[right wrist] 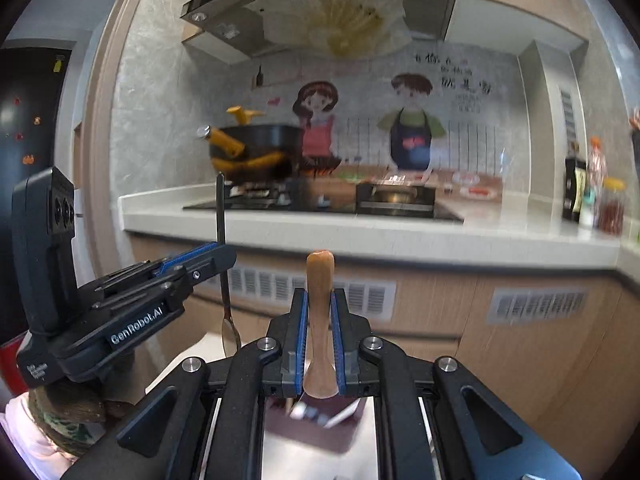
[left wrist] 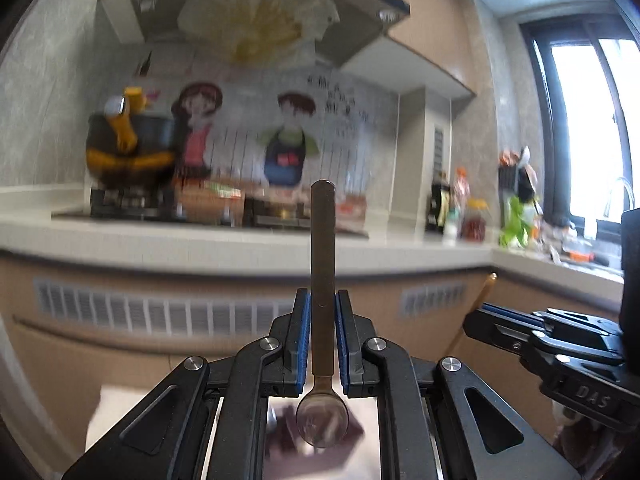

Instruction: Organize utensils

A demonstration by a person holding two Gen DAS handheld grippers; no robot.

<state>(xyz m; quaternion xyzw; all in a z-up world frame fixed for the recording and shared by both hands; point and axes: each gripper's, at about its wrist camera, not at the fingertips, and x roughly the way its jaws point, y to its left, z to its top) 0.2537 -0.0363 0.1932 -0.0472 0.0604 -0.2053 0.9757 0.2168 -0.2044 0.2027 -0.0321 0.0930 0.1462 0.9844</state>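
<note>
My left gripper (left wrist: 322, 300) is shut on a metal spoon (left wrist: 322, 248) with a dark handle. The handle points up and away, and the bowl hangs down toward the camera. My right gripper (right wrist: 319, 300) is shut on a wooden utensil (right wrist: 319, 320), handle end up. In the left wrist view the right gripper (left wrist: 476, 320) shows at the right with the wooden handle (left wrist: 486, 288) sticking out. In the right wrist view the left gripper (right wrist: 224, 256) shows at the left with the metal spoon (right wrist: 224, 280) held upright. Both are held in the air in front of the kitchen counter.
A white counter (right wrist: 360, 236) carries a gas stove (right wrist: 320, 200) with a black pot with yellow handles (right wrist: 256, 148). A range hood (right wrist: 328, 8) hangs above. Sauce bottles (right wrist: 592, 196) stand at the right. Beige cabinets (right wrist: 520, 340) are below. A window (left wrist: 588, 128) and sink clutter are at the far right.
</note>
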